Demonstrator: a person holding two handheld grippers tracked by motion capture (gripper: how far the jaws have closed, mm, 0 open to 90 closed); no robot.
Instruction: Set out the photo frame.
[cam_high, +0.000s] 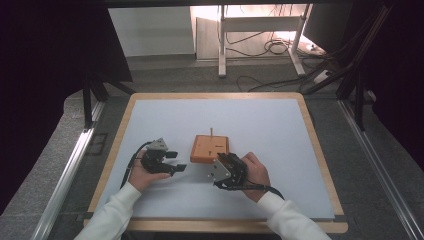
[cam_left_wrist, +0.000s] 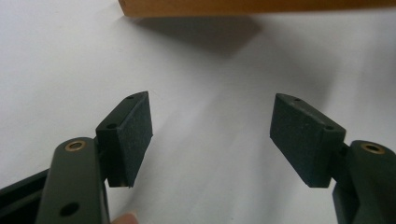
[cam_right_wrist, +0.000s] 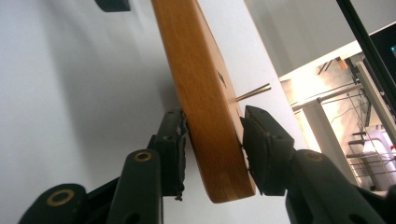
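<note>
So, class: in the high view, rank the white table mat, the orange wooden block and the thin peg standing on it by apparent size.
1. White table mat, by far the largest.
2. Orange wooden block.
3. Thin peg, the smallest.

glossy wooden block (cam_right_wrist: 205, 107), perhaps lacquered; matt white mat (cam_high: 270, 125)

Open mat all round you
Only the wooden block (cam_high: 209, 148) at your 12 o'clock stands in the way.

The left gripper (cam_high: 176, 161) is held low with its jaws spread wide, while the right gripper (cam_high: 221, 165) is clamped shut, both forearms being extended forward.
</note>
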